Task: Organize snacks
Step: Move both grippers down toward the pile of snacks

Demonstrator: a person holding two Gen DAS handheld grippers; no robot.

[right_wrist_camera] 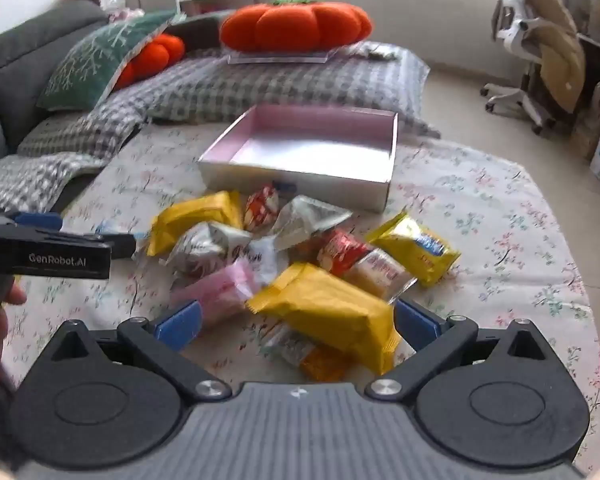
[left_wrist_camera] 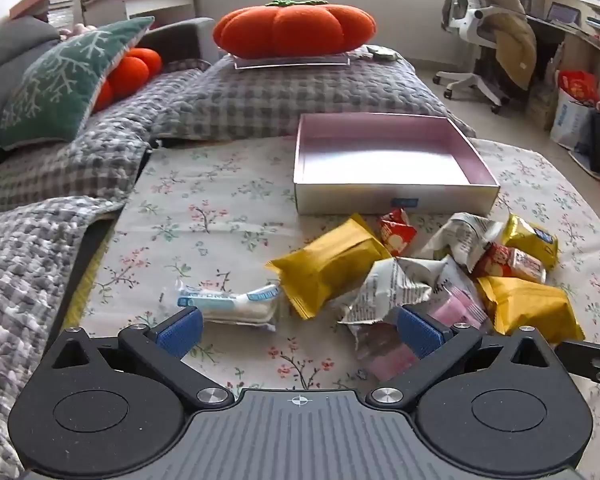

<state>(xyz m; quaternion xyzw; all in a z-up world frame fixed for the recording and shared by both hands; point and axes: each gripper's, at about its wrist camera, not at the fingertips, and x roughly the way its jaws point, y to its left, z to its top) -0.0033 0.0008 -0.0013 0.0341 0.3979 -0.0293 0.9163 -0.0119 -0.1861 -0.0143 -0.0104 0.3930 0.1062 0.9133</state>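
A shallow silver box with a pink inside [left_wrist_camera: 392, 168] [right_wrist_camera: 300, 160] sits empty on the floral cloth. In front of it lies a heap of snack packets: yellow pouches [left_wrist_camera: 332, 268] [right_wrist_camera: 328, 312], grey-white wrappers [left_wrist_camera: 392, 284] [right_wrist_camera: 204, 244], red packets [left_wrist_camera: 396, 232] [right_wrist_camera: 340, 256], a pink one [left_wrist_camera: 460, 304] [right_wrist_camera: 220, 288], and a white-and-blue packet [left_wrist_camera: 228, 304] off to the left. My left gripper [left_wrist_camera: 300, 330] hangs open just short of the heap, nothing between its pads. My right gripper [right_wrist_camera: 296, 326] is open too, with a yellow pouch lying loose between its fingers.
A sofa with a grey checked blanket [left_wrist_camera: 100, 152], a green cushion [left_wrist_camera: 64, 80] and an orange pumpkin cushion [left_wrist_camera: 296, 28] lies behind the cloth. An office chair [left_wrist_camera: 488, 32] and bags [left_wrist_camera: 576, 112] stand on the floor at right. The left gripper's body [right_wrist_camera: 48, 256] shows at left.
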